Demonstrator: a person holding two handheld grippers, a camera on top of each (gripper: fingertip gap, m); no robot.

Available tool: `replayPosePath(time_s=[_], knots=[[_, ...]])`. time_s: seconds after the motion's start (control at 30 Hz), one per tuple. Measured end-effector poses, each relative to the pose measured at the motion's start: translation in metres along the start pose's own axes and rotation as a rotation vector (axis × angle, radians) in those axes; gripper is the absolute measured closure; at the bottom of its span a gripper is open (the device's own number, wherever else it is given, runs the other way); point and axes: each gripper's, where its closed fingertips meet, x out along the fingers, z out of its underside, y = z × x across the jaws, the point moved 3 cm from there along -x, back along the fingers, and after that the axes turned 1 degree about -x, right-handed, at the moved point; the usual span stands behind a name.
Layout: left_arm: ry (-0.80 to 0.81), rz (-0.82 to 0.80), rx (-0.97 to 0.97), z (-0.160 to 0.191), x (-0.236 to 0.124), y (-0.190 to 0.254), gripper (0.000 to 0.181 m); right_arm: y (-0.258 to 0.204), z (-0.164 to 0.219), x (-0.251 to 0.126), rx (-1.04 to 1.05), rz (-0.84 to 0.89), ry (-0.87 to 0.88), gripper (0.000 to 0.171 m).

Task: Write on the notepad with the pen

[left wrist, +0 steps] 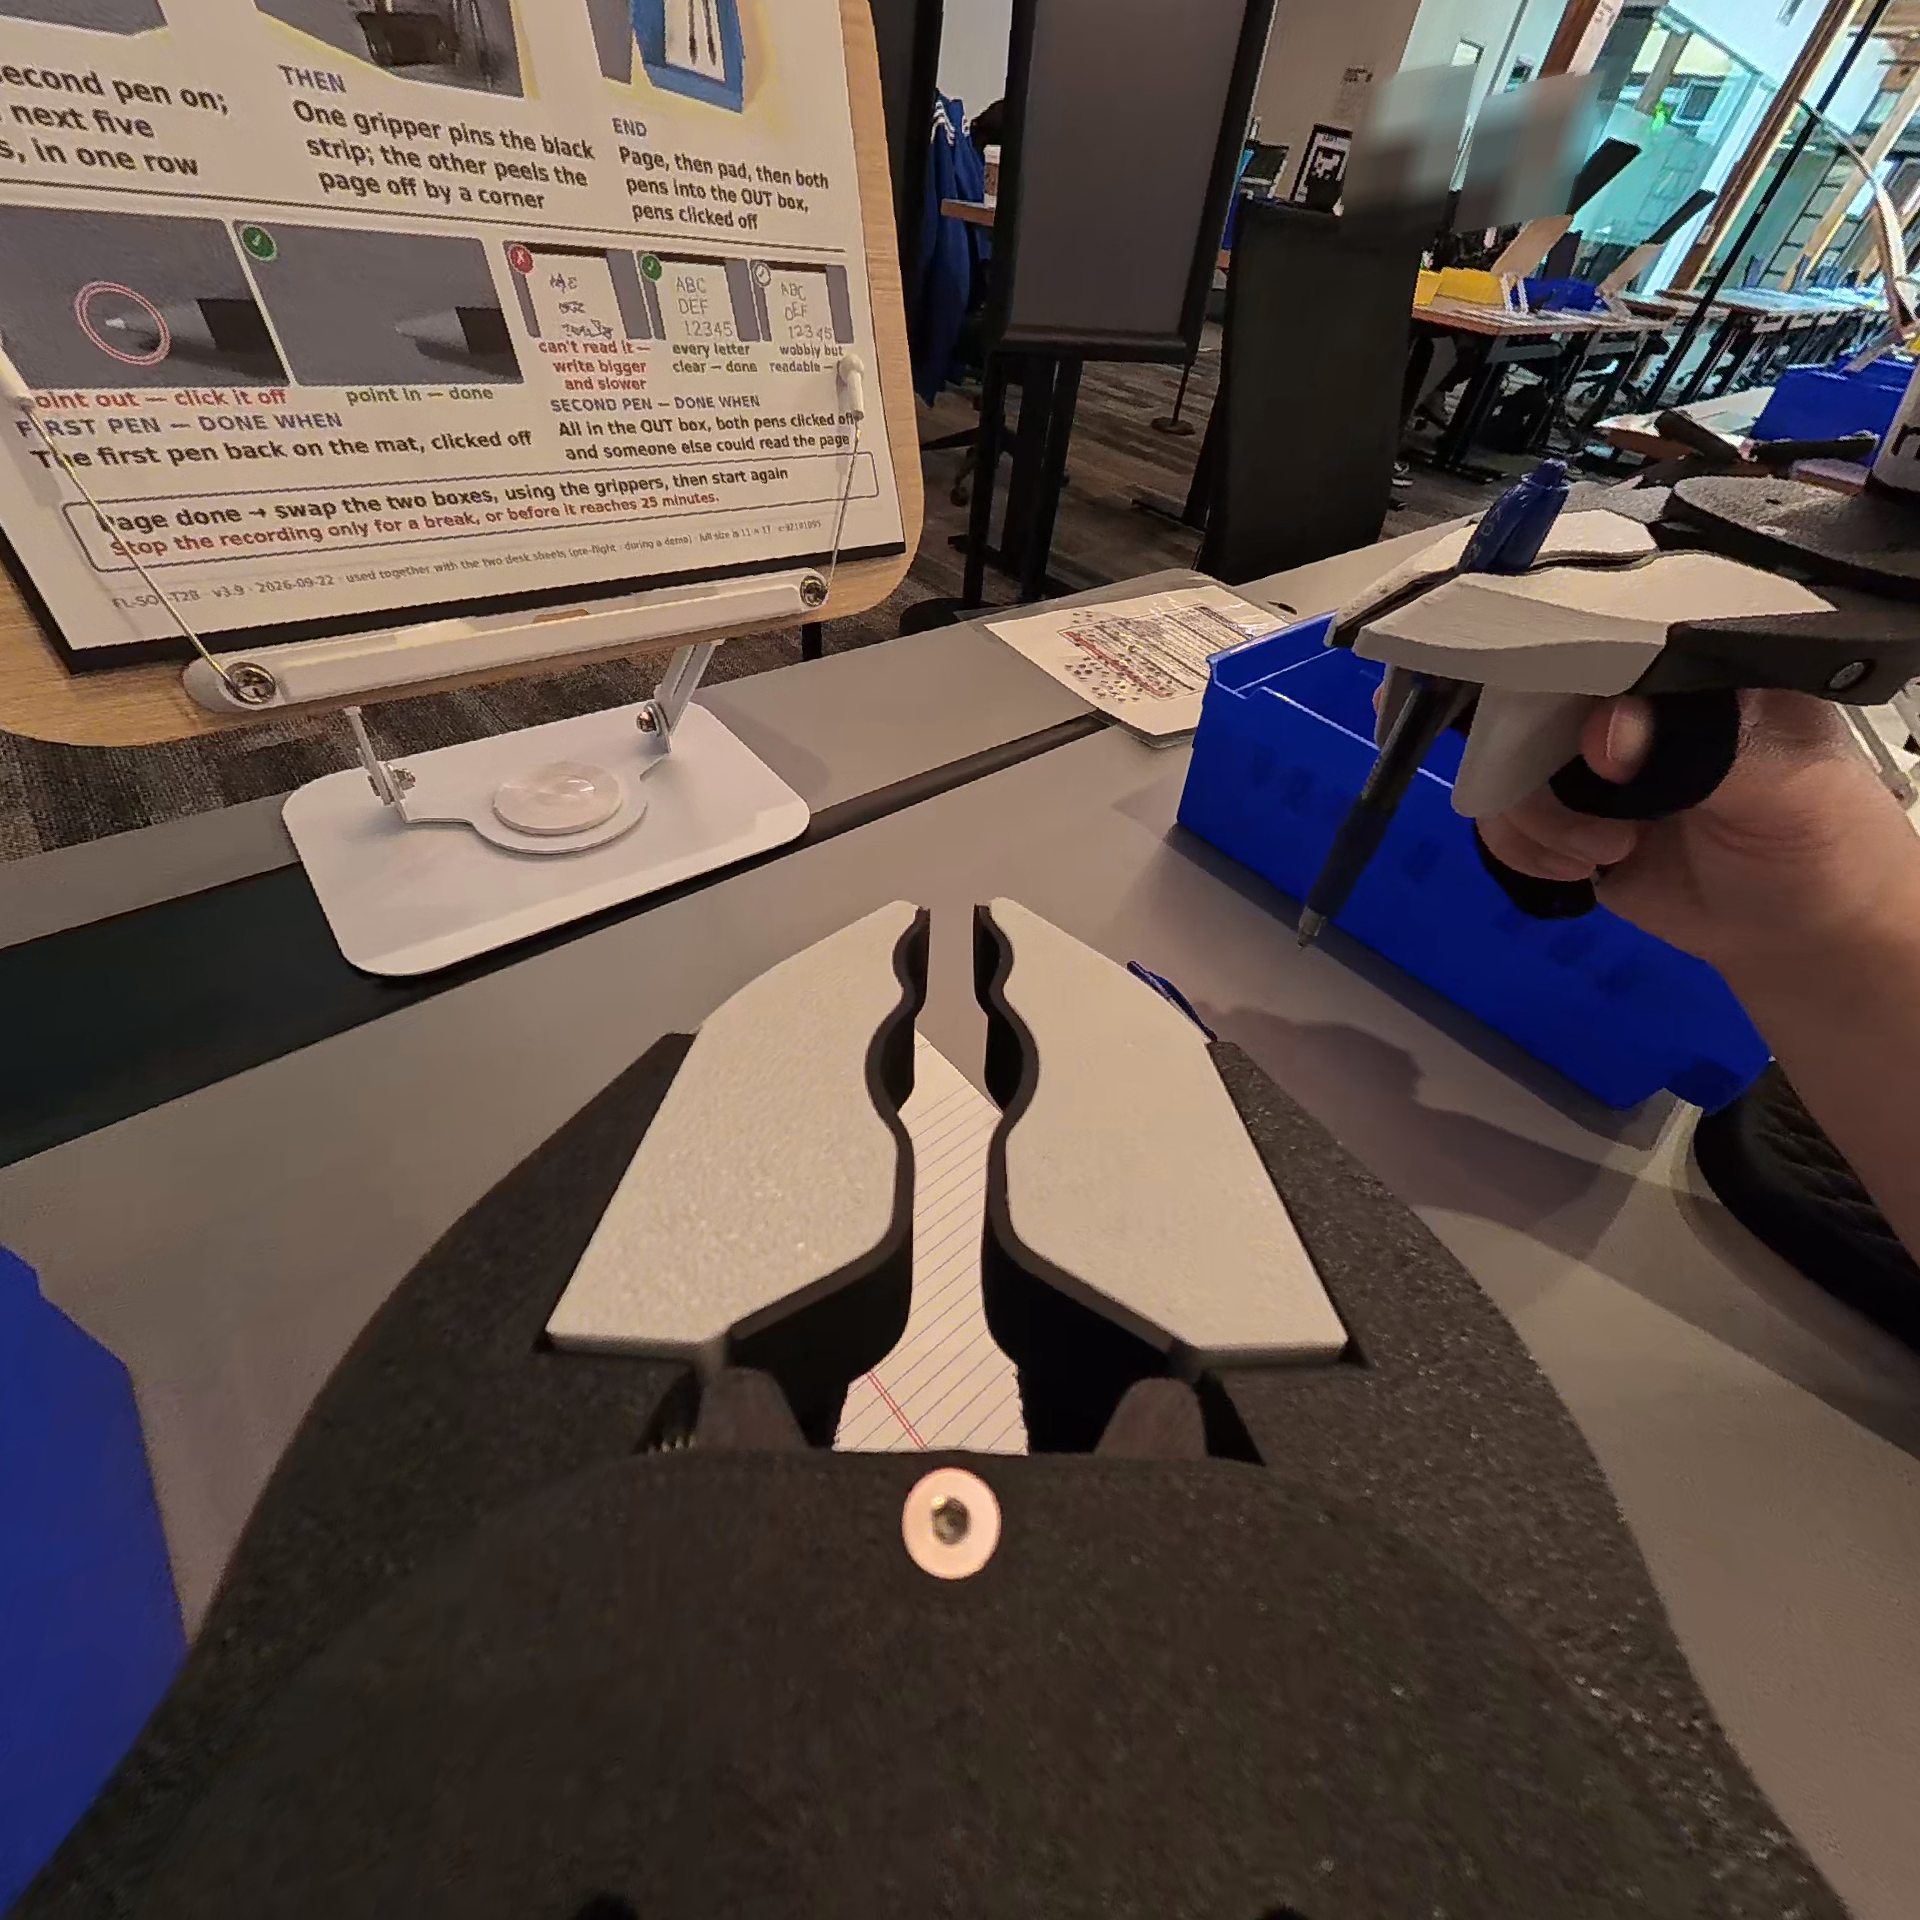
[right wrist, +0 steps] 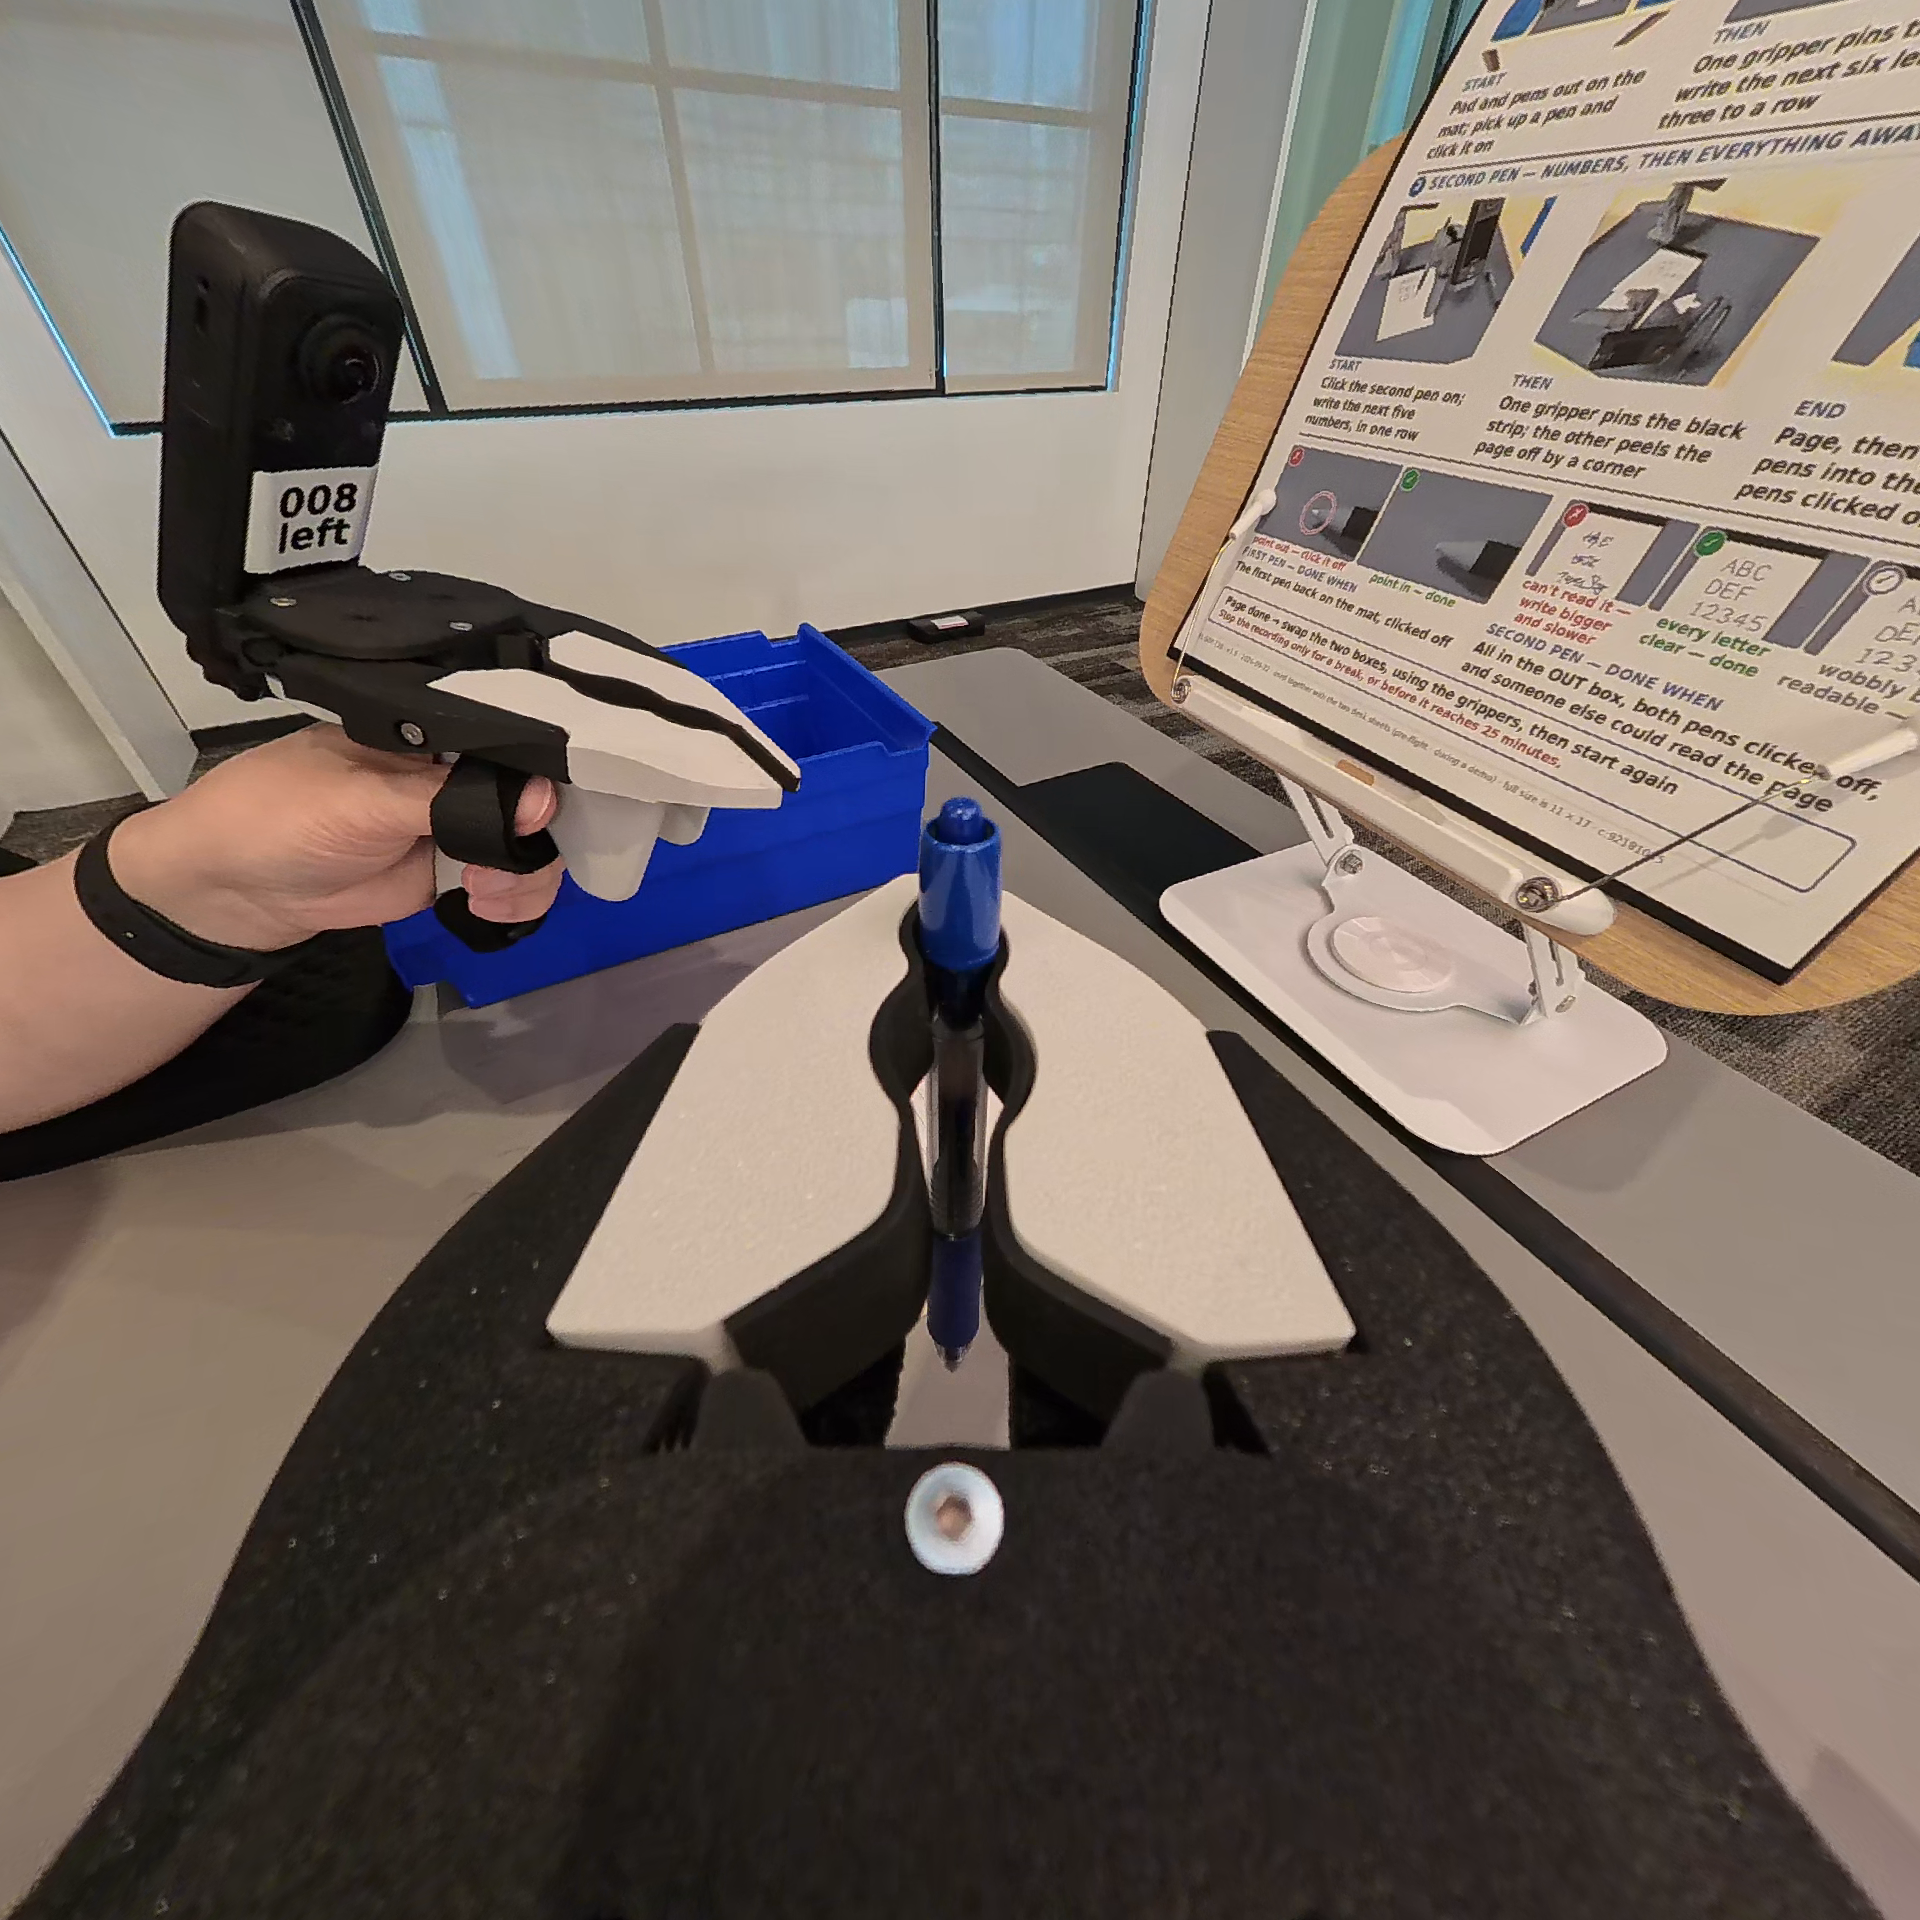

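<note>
1. At the far left, a blue bin sits on the grey surface, with the left hand holding its claw just in front of it.
2. The left claw hangs above the surface with its fingers drawn narrow, a thin gap between the tips and nothing between them.
3. Through that gap shows the notepad, a white lined sheet with a red margin line, lying flat on the surface straight below the left claw.
4. Behind, in the middle, a white stand props up a wooden board carrying a printed instruction sheet.
5. Beside the stand's base, further right, a laminated printed sheet lies flat on the surface.
6. The right claw is closed on the pen, a blue click pen gripped near its top end.
7. The pen slants down with its tip pointing at the surface and clear of it, right of the notepad.
8. Just behind the pen and the right hand sits a 2nd blue bin.
</note>
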Motion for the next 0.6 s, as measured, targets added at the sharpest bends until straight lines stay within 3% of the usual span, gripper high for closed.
replayPosePath(time_s=[0.6], knots=[[-0.034,-0.009,-0.003,0.008,0.0045,-0.0028,0.175,0.0017,0.0014,0.0,-0.001,0.001,-0.002,0.167]])
